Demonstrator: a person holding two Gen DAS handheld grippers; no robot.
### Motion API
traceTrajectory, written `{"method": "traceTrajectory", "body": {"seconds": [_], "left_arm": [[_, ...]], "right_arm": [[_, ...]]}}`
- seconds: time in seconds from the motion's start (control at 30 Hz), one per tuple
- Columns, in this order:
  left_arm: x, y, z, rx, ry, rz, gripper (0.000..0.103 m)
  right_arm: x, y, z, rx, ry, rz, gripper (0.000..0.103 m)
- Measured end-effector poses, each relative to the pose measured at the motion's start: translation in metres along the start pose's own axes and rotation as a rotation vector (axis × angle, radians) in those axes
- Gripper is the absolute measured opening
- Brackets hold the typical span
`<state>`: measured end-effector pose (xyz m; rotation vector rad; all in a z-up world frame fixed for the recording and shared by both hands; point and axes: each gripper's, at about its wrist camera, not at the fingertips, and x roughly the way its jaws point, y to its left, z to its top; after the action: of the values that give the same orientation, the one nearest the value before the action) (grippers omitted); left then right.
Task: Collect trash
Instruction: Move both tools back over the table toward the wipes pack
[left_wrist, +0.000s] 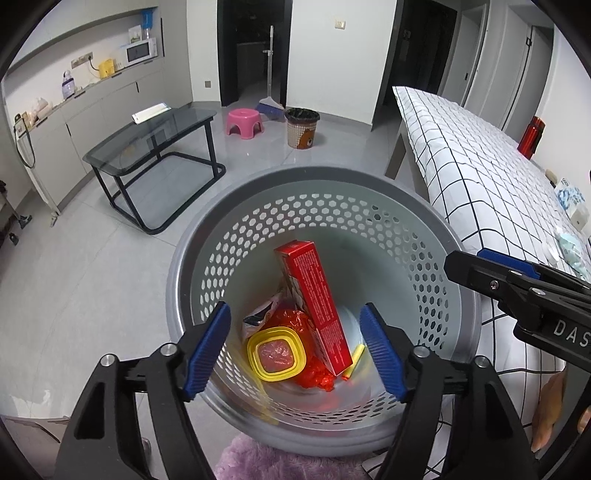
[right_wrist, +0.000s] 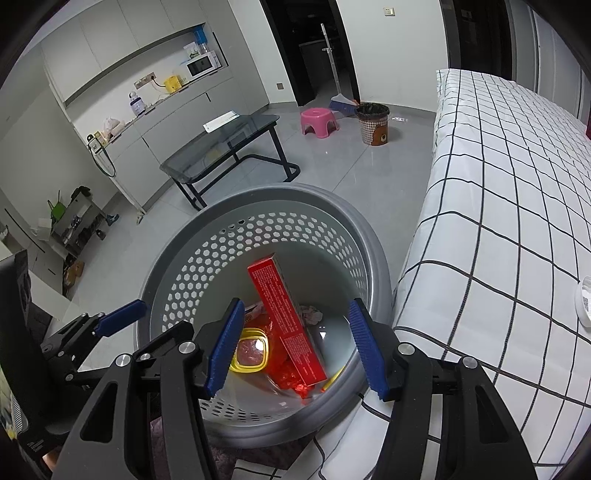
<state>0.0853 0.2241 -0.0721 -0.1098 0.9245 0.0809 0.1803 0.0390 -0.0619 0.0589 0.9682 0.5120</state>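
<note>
A grey perforated basket (left_wrist: 258, 177) (right_wrist: 258, 192) stands on the floor beside the bed. Inside it a long red box (left_wrist: 314, 291) (right_wrist: 280, 299) leans upright. Beside the box are a yellow-rimmed lid (left_wrist: 277, 352) (right_wrist: 251, 349), slightly blurred, red crinkled plastic (left_wrist: 317, 380), a crumpled wrapper (left_wrist: 258, 317) and a yellow stick (left_wrist: 356, 360). My left gripper (left_wrist: 295, 308) hangs open above the basket's mouth, with nothing between its pads. Just to its right, my right gripper (right_wrist: 296, 302) is also open and empty over the basket.
A bed with a checked sheet (left_wrist: 480, 177) borders the basket on the right, with small items near its edge. Farther off stand a glass table (left_wrist: 155, 140), a pink stool (left_wrist: 243, 122), a brown bin (left_wrist: 302, 127) and a broom (left_wrist: 269, 103). Purple fluffy fabric (left_wrist: 280, 461) lies below.
</note>
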Motion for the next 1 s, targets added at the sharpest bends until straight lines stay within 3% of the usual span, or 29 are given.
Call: {"method": "traceTrajectory", "body": {"seconds": [0.3,0.53,1.0], "left_arm": [[-0.02,-0.011,0.003,0.017,-0.044,0.005,0.086],[-0.037,-0.031,0.007,0.037,-0.081,-0.019,0.089],[-0.068,-0.116,0.015,0.115,-0.148,-0.121,0.091]], "right_arm": [[-0.033,-0.01,-0.004,0.019,-0.05,-0.019,0.061],[-0.067,-0.031,-0.018,0.048,-0.099,-0.056,0.064],[-0.142,-0.121,-0.065,0.177,-0.196,-0.182,0.066]]}}
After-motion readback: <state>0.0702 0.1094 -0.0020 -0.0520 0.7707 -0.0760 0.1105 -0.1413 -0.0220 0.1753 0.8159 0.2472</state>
